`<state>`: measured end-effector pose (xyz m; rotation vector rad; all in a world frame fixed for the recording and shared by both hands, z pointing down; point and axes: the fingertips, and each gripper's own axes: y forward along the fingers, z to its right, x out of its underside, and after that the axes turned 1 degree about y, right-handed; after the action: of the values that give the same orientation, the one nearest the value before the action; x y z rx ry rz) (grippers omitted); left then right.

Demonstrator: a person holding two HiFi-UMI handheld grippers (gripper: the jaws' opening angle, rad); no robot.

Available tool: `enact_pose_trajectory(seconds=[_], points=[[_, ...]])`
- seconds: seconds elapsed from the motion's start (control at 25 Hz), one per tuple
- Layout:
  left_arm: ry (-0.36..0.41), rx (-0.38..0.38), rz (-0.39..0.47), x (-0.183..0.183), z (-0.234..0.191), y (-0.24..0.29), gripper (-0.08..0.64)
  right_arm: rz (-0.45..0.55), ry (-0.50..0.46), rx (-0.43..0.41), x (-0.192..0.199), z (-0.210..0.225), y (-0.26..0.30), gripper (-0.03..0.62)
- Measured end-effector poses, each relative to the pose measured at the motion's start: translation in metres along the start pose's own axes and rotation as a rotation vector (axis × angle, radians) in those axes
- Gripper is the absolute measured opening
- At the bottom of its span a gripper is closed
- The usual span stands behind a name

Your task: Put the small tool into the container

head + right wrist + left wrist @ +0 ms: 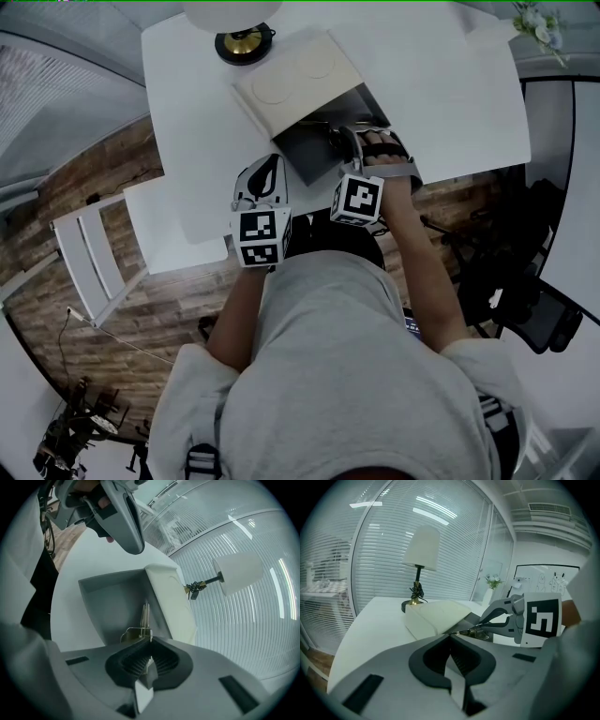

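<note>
Nearly done: small tool pinched in right gripper jaws, low inside open container; only release left. Left gripper jaws clenched empty, just beside container.

We see a small tool of glossy metal and a matt container — smooth-walled — on a smooth, satin bench; the floor is rough-grained wood.

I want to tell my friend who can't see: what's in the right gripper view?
The right hand-held gripper is shut on a small metal tool, holding it over an open grey container on a white table. A cream lid sits beside it, with a lamp behind.
</note>
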<state>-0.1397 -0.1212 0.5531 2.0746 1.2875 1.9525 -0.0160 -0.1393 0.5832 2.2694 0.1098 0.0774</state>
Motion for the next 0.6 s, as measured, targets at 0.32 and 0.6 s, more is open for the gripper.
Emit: enact_pose_trajectory(seconds=[0.32,0.6], points=[[0.002,0.006,-0.006,-0.001,0.002,0.006,0.025,-0.029,0.058,-0.008,0.009,0.003,0.008,0.031],[0.002,0.007,-0.008,-0.003,0.003,0.012,0.025,-0.034,0.063,-0.019,0.009,0.001,0.015,0.031]])
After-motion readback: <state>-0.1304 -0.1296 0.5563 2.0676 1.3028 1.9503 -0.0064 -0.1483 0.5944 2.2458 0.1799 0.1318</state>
